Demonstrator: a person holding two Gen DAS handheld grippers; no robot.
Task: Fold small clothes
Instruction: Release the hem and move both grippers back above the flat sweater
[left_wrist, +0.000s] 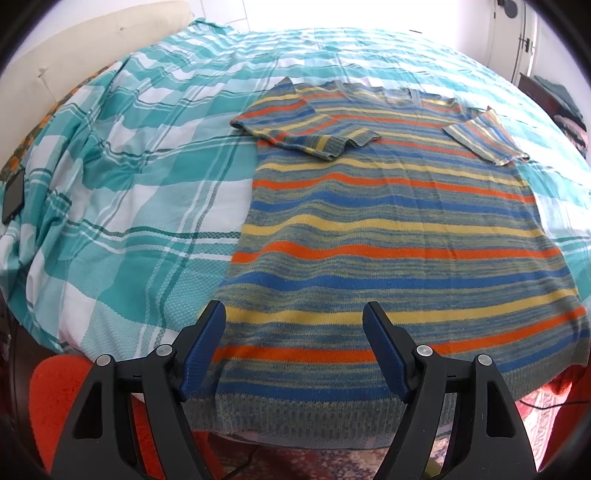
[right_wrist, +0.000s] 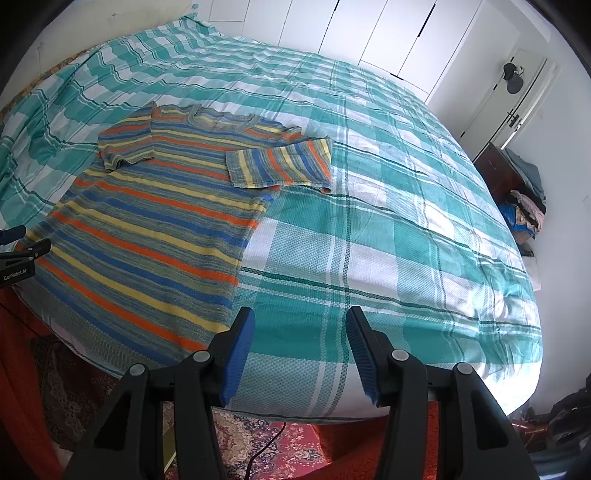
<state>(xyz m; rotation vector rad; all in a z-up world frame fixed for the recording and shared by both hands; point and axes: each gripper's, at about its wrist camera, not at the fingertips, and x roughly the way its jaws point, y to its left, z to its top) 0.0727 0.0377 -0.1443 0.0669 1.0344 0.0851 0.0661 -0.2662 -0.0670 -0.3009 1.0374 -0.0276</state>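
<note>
A striped knit sweater (left_wrist: 399, 229) in blue, orange, yellow and grey lies flat on the bed, hem towards me, both short sleeves folded in over its chest. My left gripper (left_wrist: 295, 314) hovers open above the hem's left part, with nothing between its blue pads. In the right wrist view the same sweater (right_wrist: 147, 229) lies at the left. My right gripper (right_wrist: 301, 321) stands open over the bare bedspread just right of the sweater's lower corner, holding nothing. The left gripper (right_wrist: 14, 243) shows at the left edge there.
The bed carries a teal and white checked bedspread (right_wrist: 406, 221). A dark phone (left_wrist: 13, 199) lies at its far left edge. A patterned red rug (right_wrist: 280, 446) covers the floor below. Piled clothes (right_wrist: 524, 206) sit by a dark cabinet at the right, before white wardrobe doors (right_wrist: 369, 26).
</note>
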